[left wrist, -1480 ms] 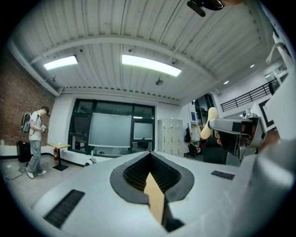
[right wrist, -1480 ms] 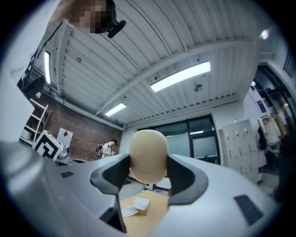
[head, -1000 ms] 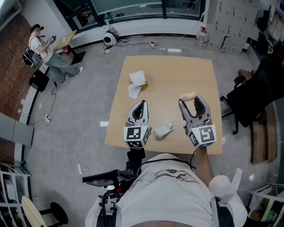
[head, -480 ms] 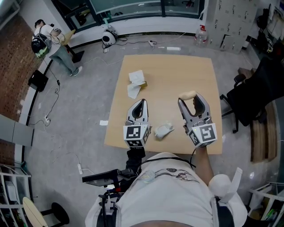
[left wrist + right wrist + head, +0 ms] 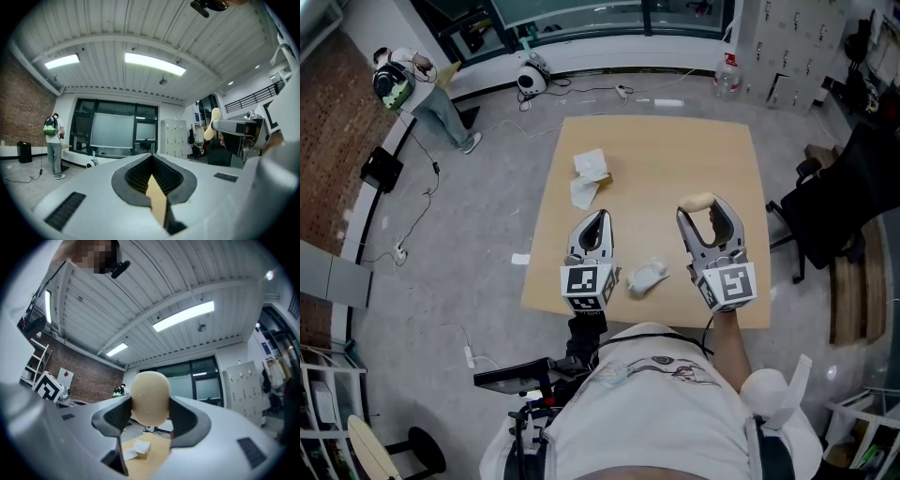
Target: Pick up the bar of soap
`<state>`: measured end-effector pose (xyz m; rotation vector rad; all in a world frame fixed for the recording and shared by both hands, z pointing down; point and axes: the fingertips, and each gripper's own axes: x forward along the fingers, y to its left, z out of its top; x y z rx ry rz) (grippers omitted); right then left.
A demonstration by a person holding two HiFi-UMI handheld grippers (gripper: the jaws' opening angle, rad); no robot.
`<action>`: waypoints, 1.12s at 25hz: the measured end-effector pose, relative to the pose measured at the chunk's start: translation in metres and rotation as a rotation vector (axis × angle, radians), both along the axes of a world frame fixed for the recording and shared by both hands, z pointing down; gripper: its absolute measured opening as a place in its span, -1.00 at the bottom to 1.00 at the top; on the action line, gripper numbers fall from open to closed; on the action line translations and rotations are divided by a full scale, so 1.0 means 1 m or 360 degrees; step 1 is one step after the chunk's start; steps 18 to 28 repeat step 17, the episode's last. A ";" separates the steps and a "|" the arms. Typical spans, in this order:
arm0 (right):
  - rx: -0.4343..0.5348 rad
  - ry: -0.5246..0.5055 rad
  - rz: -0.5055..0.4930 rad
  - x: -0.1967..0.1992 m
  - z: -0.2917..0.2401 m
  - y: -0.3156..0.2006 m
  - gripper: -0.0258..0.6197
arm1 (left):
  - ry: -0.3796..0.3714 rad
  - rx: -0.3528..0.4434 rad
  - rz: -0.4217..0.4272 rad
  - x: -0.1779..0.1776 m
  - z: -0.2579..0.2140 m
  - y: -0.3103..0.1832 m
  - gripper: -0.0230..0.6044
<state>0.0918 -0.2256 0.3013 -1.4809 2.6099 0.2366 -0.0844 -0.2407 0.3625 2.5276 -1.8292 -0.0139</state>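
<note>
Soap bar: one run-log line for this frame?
state: holding | right gripper: shut on bar of soap, above table | left gripper: shut, empty | crumpled white wad: on table between grippers

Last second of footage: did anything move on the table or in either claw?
Only the person in the background moved, shifting slightly rightward in the head view. The right claw stays shut on the pale beige oval bar of soap, and the left claw stays shut and empty. The crumpled white wrapper and the white paper packaging lie where they were.
</note>
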 end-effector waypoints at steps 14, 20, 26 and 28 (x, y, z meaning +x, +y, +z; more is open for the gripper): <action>0.0011 0.0004 -0.0019 0.002 -0.003 0.001 -0.10 | -0.0008 0.0007 0.0014 0.007 -0.004 -0.001 -0.92; 0.0017 0.0005 -0.0020 0.002 -0.002 0.000 -0.10 | -0.0012 0.0019 0.0020 0.008 -0.005 -0.002 -0.92; 0.0017 0.0005 -0.0020 0.002 -0.002 0.000 -0.10 | -0.0012 0.0019 0.0020 0.008 -0.005 -0.002 -0.92; 0.0017 0.0005 -0.0020 0.002 -0.002 0.000 -0.10 | -0.0012 0.0019 0.0020 0.008 -0.005 -0.002 -0.92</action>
